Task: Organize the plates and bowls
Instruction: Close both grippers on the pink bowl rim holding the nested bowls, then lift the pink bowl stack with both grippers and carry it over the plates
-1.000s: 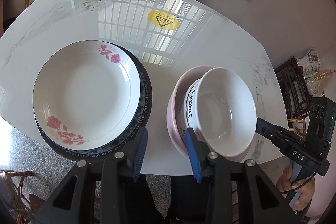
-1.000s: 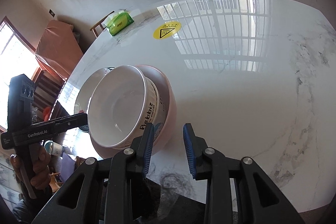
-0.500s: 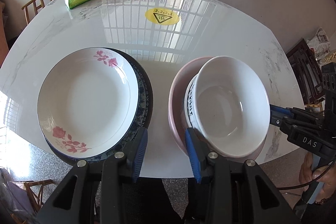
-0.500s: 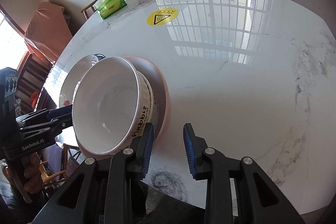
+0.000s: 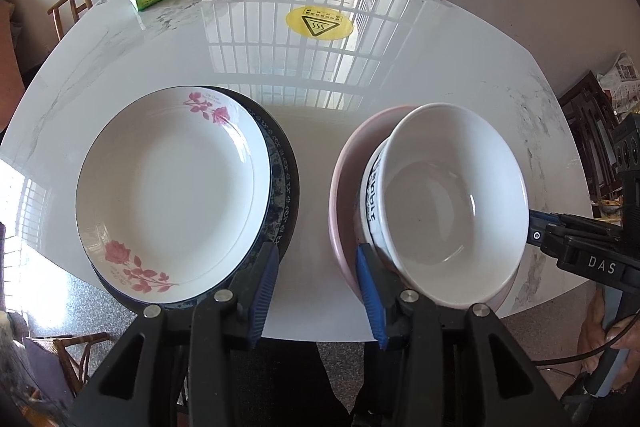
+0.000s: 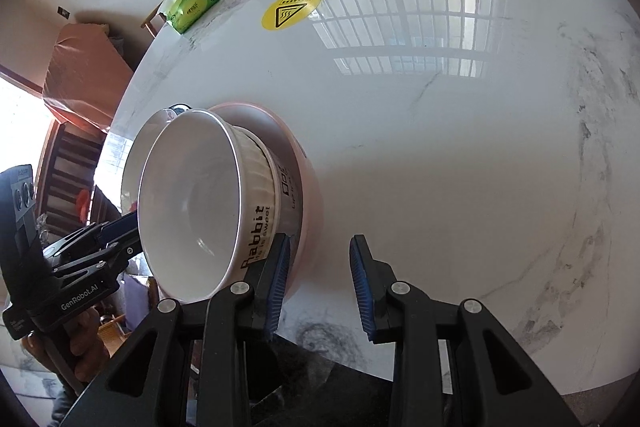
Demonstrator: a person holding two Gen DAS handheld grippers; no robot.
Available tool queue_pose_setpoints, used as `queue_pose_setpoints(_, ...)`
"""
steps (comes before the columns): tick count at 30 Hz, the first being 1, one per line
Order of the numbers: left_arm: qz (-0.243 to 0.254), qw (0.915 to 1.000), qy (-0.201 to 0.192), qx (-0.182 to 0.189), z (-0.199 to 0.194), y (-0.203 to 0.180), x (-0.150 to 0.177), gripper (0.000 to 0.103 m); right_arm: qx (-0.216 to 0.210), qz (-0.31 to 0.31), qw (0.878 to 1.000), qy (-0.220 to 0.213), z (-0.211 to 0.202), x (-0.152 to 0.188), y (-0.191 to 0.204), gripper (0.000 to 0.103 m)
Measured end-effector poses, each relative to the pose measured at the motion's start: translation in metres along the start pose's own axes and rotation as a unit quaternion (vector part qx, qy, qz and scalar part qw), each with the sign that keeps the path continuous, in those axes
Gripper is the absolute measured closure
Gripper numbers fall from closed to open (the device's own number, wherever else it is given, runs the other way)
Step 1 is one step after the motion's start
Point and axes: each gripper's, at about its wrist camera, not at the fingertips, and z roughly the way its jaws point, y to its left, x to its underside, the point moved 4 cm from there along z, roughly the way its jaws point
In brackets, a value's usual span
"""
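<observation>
Standing near the desk's (image 5: 168,67) front edge, the rose plate (image 5: 172,195) tops a blue-rimmed plate (image 5: 282,187); beside it, white bowls (image 5: 452,203) nest in a pink bowl (image 5: 340,195); both grippers' jaws, left gripper (image 5: 316,291) and right gripper (image 6: 318,279), are opening, empty.

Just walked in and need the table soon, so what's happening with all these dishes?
A person with a claw in each hand is sorting dishes on the marble table. The rose plate sits on a dark blue plate; the white bowl sits in a pink bowl. The left claw and right claw flank the bowl stack, jaws opening, gripping nothing.
</observation>
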Motion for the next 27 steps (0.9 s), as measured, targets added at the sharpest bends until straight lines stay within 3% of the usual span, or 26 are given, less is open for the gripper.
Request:
queue_pose_setpoints(5, -0.028, 0.9995, 0.005, 0.011, 0.005, 0.004, 0.001, 0.062, 0.023, -0.016, 1.000, -0.001, 0.001, 0.002, 0.004, 0.069)
queue_pose_setpoints(9, -0.037, 0.9988, 0.007, 0.030, 0.008, 0.009, 0.003, 0.064, 0.018, -0.006, 1.000, -0.003, 0.004, 0.002, 0.001, 0.069)
queue_pose_setpoints(11, -0.034, 0.9986, 0.005, 0.041, 0.007, 0.007, 0.003, 0.071, 0.018, -0.007, 1.000, -0.006, 0.003, 0.002, 0.001, 0.074)
queue_pose_setpoints(13, -0.029, 0.9983, 0.002, 0.050, 0.006, 0.001, 0.003, 0.087, 0.013, -0.011, 1.000, -0.007, 0.003, 0.001, 0.002, 0.077)
queue_pose_setpoints(14, -0.027, 0.9983, 0.001, 0.051, 0.005, -0.002, 0.003, 0.090, 0.014, -0.014, 1.000, -0.008, 0.003, 0.001, 0.003, 0.078)
queue_pose_setpoints(20, -0.044, 0.9968, -0.001, 0.066, 0.007, 0.003, -0.001, 0.091, 0.012, -0.029, 0.999, 0.005, 0.004, -0.001, 0.012, 0.091)
queue_pose_setpoints(27, -0.034, 0.9984, -0.009, 0.044, 0.004, -0.004, 0.002, 0.092, 0.022, -0.046, 0.999, 0.019, 0.005, -0.002, 0.014, 0.089)
